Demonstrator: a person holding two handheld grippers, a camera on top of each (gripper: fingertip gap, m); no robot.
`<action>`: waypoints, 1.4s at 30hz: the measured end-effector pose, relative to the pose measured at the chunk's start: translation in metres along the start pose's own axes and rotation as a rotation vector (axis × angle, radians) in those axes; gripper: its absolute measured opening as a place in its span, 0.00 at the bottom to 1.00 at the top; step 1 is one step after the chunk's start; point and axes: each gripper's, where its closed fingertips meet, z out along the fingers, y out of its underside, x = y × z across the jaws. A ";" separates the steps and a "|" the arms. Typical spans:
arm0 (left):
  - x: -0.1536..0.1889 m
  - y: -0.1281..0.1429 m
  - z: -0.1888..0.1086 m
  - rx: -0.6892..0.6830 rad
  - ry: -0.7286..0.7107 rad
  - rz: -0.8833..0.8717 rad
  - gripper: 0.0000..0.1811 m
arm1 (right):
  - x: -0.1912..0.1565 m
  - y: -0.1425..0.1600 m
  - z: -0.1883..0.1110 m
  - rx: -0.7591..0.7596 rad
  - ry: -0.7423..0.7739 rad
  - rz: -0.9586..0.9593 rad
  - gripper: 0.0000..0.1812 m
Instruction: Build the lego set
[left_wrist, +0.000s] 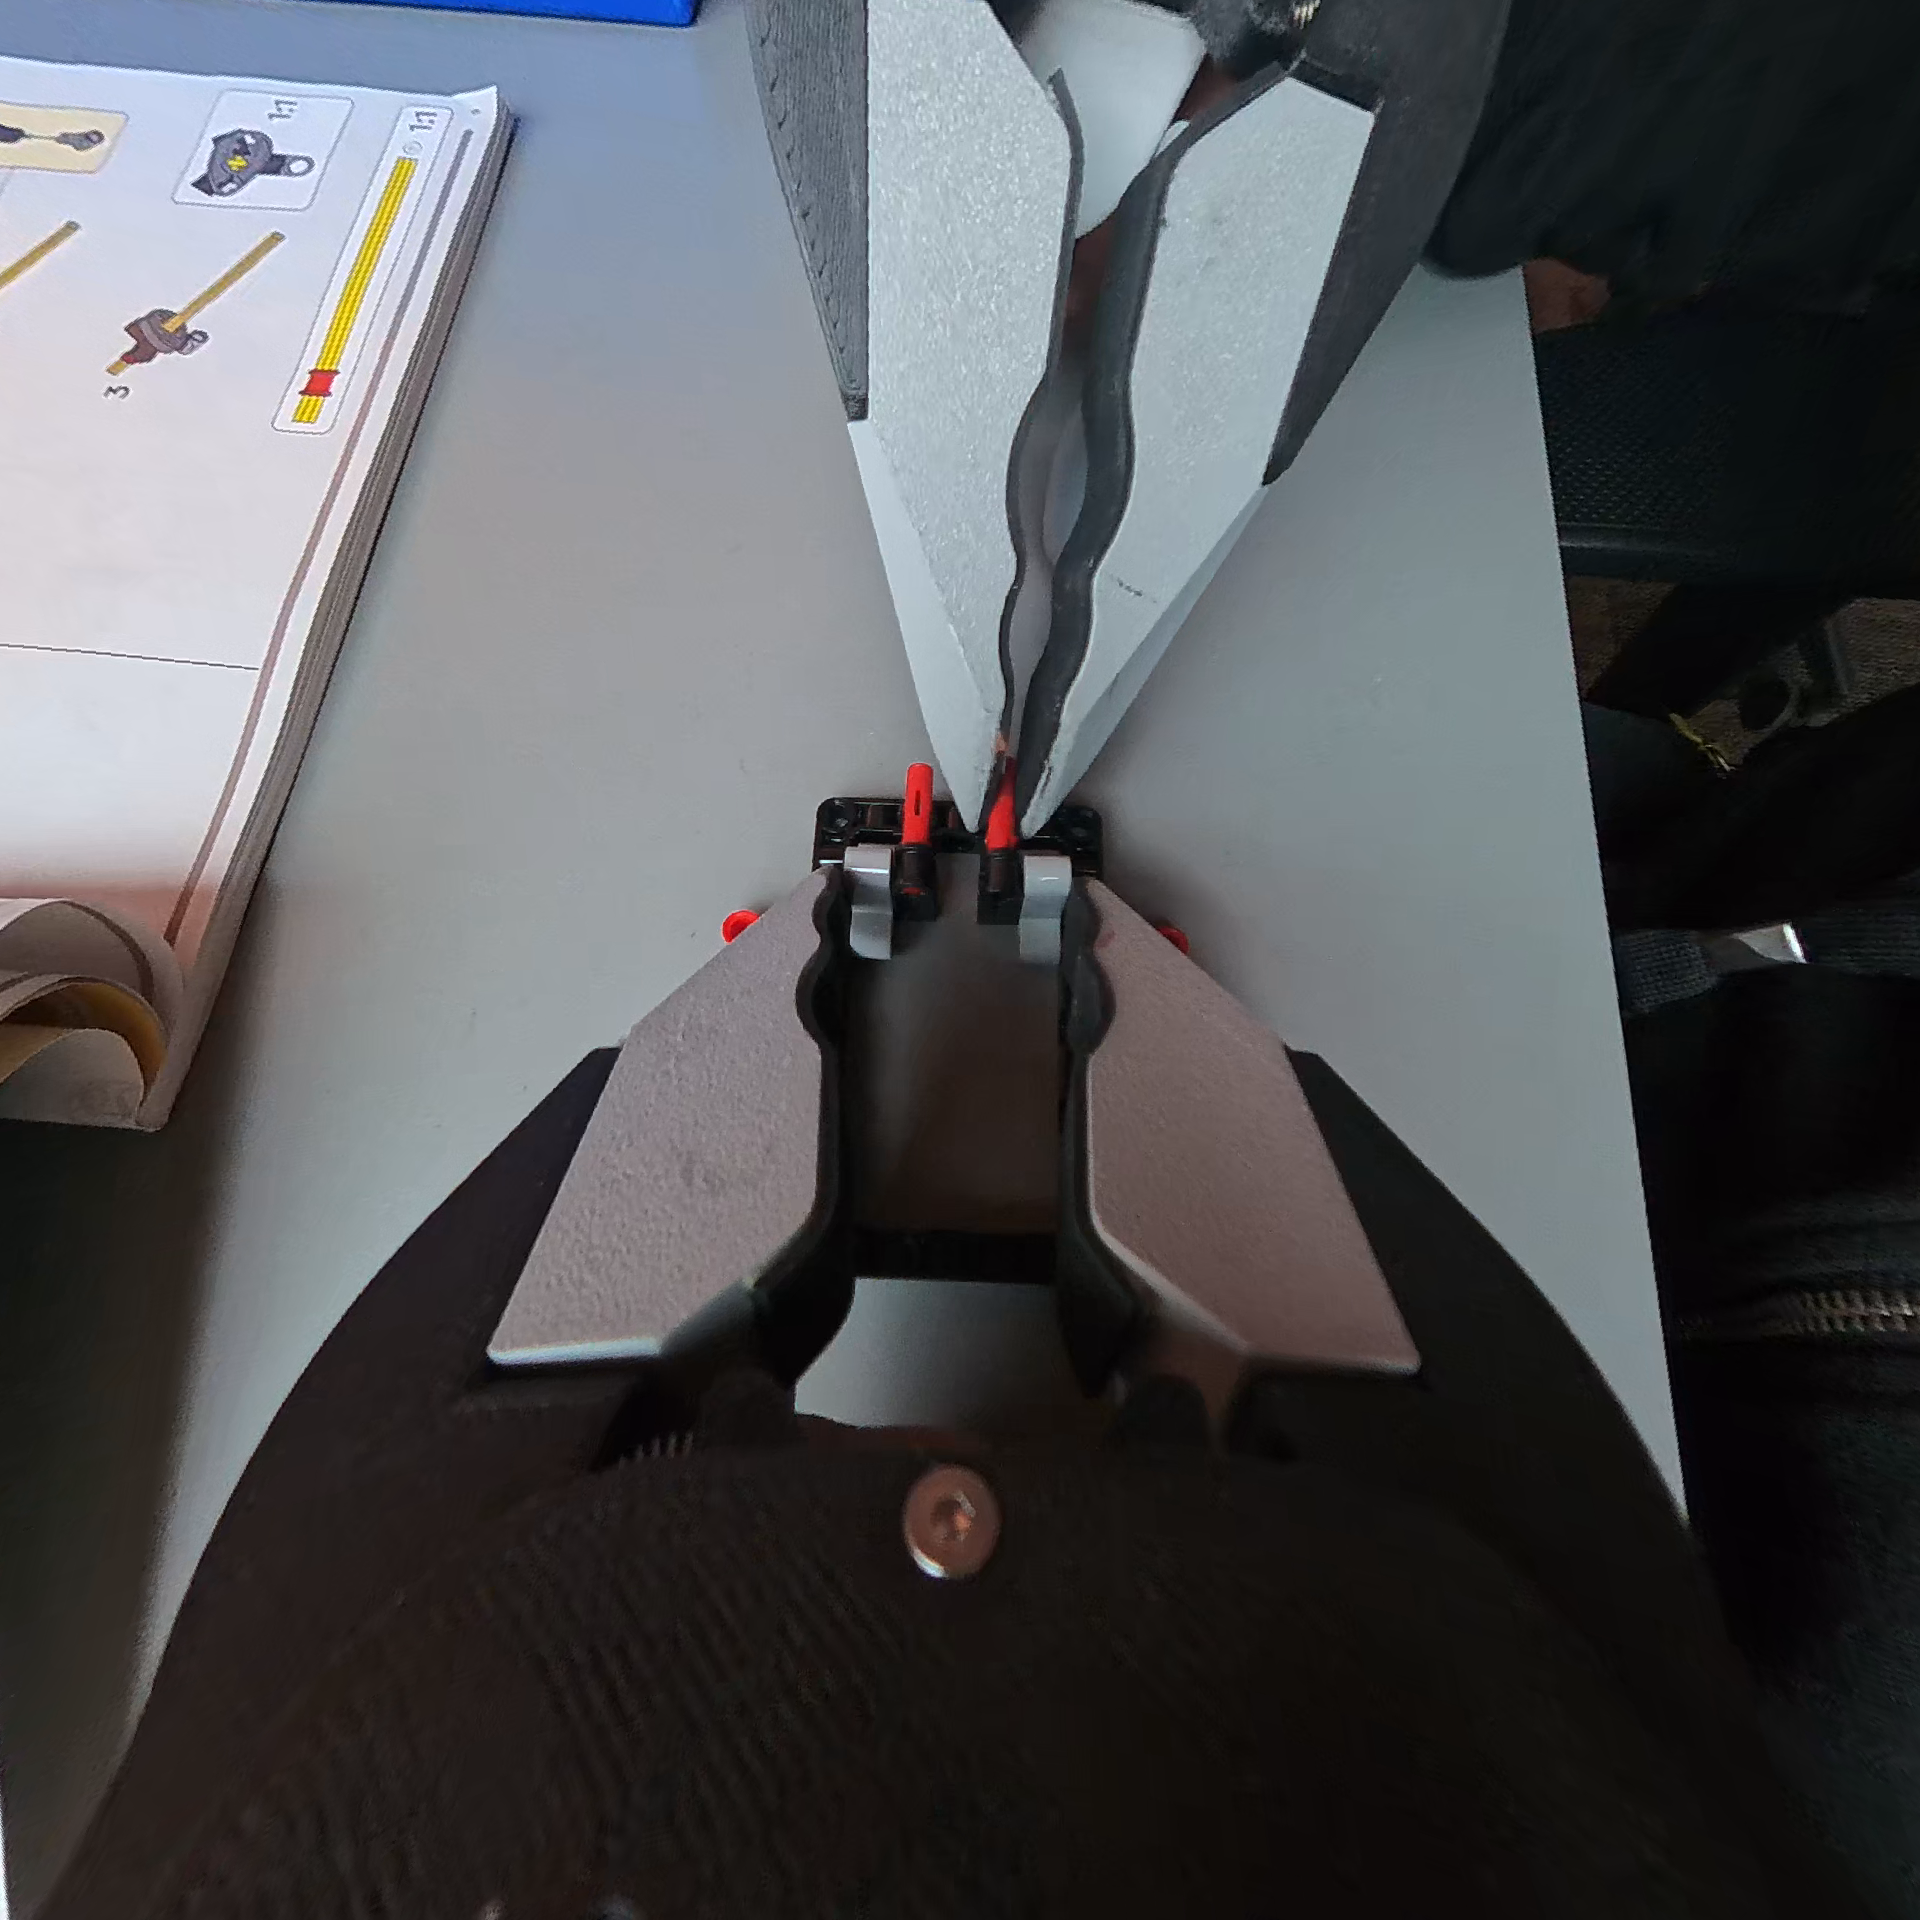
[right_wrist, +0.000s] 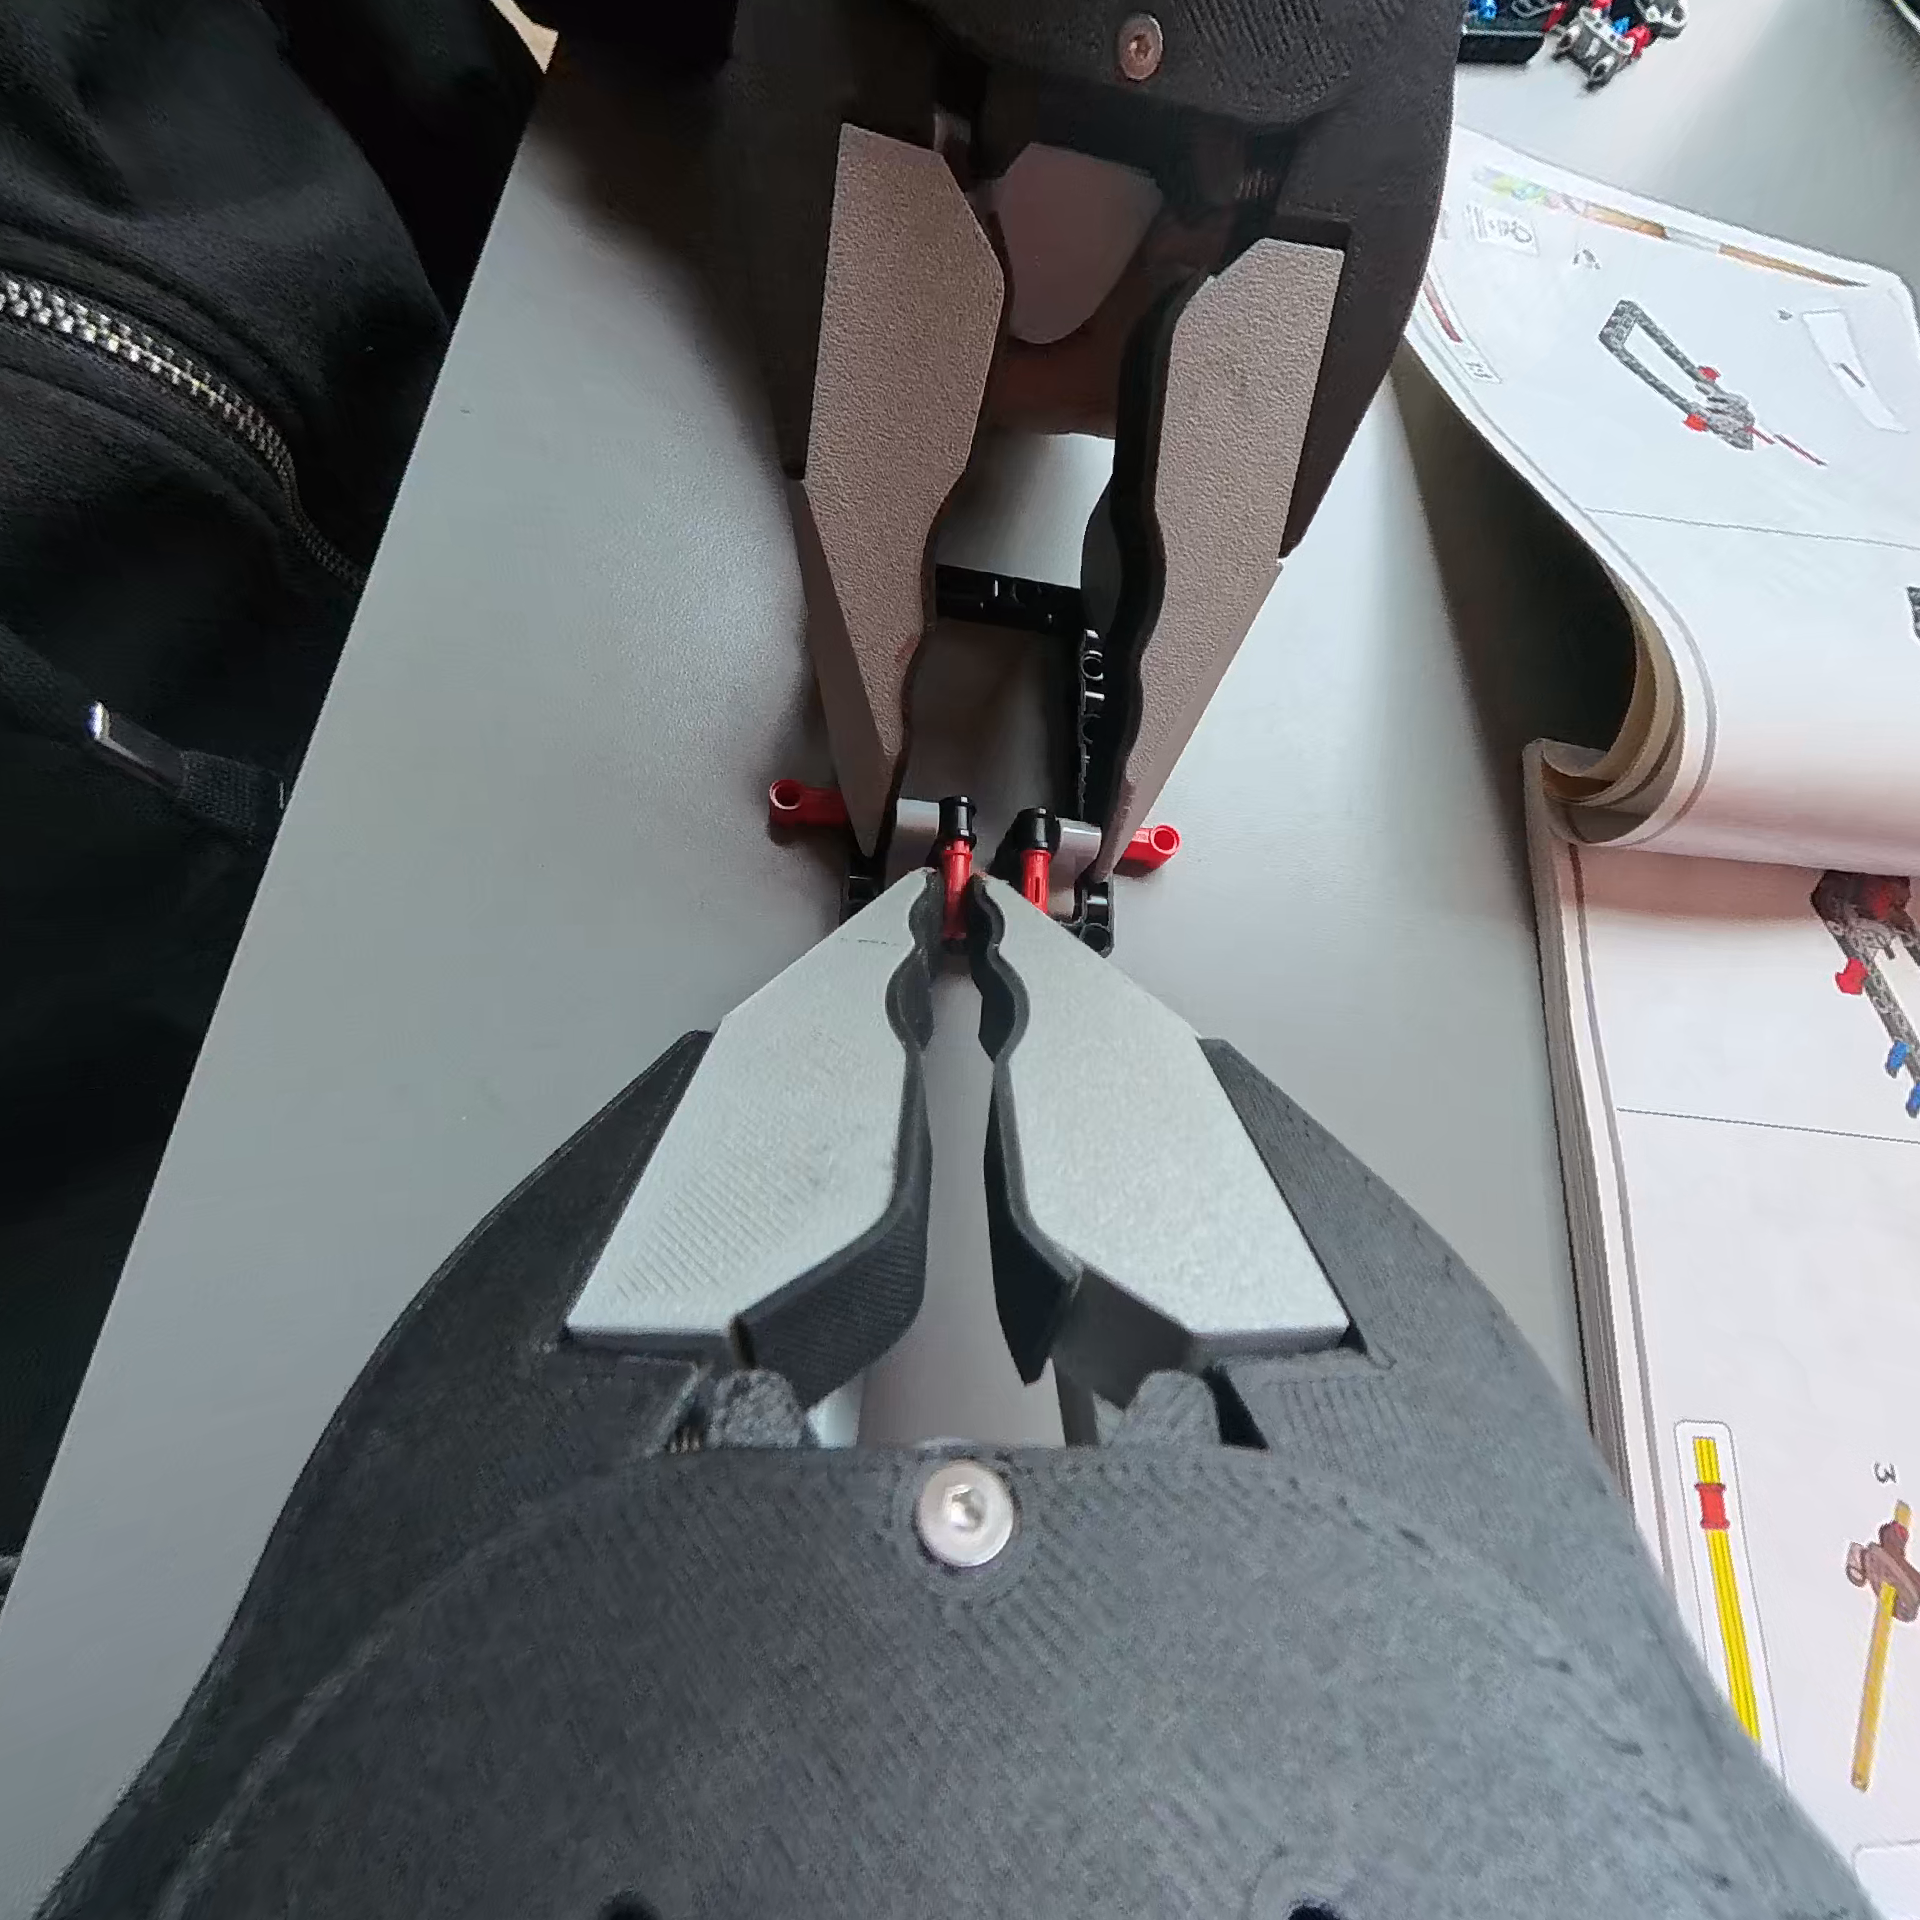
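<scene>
Pinching one red pin (right_wrist: 954, 896), my right gripper (right_wrist: 954, 883) has its fingertips nearly together on it. I see my left gripper (left_wrist: 956, 883) spread wider, clamping the black lego frame (left_wrist: 1081, 828) from both sides at frame centre. A second red pin (left_wrist: 918, 802) stands at 11 o'clock from the tips. An instruction booklet (left_wrist: 260, 499) lies on the grey table (left_wrist: 623, 623) at 10 o'clock.

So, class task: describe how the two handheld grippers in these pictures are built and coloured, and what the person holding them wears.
Both the left gripper and the right gripper have a rounded black ribbed body, apparently printed, with one silver screw in the middle. Each carries two wedge-shaped light grey fingers tapering to points, lined inside with wavy black pads. No cables show. The person wears a black garment with a metal zip.
</scene>
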 end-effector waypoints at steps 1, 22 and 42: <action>0.000 0.000 0.000 0.000 0.001 0.000 0.22 | 0.000 0.000 0.000 0.006 0.001 -0.001 0.00; -0.001 0.000 0.000 -0.001 -0.012 -0.012 0.23 | 0.015 -0.002 -0.029 0.202 0.073 0.113 0.14; -0.042 0.060 -0.121 0.191 -0.319 -0.226 0.29 | 0.031 0.021 -0.019 0.080 0.078 0.198 0.16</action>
